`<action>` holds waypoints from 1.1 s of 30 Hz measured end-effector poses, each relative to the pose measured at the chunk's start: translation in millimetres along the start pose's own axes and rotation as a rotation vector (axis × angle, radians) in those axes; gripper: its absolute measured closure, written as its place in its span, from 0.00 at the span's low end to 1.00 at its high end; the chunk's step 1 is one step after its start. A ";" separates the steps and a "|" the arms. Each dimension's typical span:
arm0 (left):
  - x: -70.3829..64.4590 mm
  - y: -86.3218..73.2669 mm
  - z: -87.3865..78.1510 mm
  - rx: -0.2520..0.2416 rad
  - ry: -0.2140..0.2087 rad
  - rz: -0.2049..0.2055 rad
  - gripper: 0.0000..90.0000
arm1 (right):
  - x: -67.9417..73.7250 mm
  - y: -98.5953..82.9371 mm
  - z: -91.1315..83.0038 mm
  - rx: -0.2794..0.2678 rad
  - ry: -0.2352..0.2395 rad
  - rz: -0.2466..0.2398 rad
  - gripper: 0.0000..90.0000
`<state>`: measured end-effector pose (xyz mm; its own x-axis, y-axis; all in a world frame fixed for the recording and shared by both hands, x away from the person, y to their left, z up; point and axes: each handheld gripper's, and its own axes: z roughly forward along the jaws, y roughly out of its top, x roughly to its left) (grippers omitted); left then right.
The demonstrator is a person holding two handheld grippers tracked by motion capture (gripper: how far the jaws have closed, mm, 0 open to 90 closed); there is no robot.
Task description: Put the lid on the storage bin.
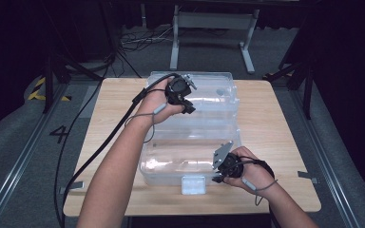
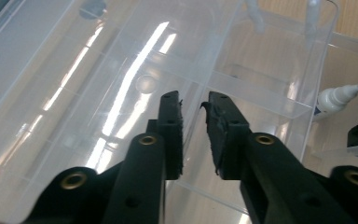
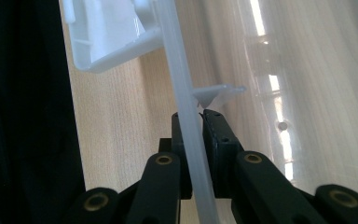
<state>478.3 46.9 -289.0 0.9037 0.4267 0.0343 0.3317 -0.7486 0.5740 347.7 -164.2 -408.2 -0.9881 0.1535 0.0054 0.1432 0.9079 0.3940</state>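
Right claw (image 3: 193, 122) is pinching the clear storage box (image 1: 190, 128) lid's front rim; left claw (image 2: 193, 103), slightly spread, is hovering inside; lifting likely follows.

Glossy clear plastic box (image 1: 190, 142), wooden table (image 1: 275, 128)

The high view looks forward and down over the table (image 1: 275, 137), while both gripper views sit close against the same clear box (image 1: 218, 88).
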 end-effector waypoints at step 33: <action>-37.2 -12.9 -22.2 -0.026 -0.054 0.081 0.93 | 2.7 0.7 0.5 0.004 -0.017 0.002 0.93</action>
<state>434.4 51.9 -279.5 0.9408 0.3368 0.0382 0.2500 -0.7657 0.5926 345.2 -163.0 -408.4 -0.9867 0.1620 -0.0089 0.1457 0.9091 0.3903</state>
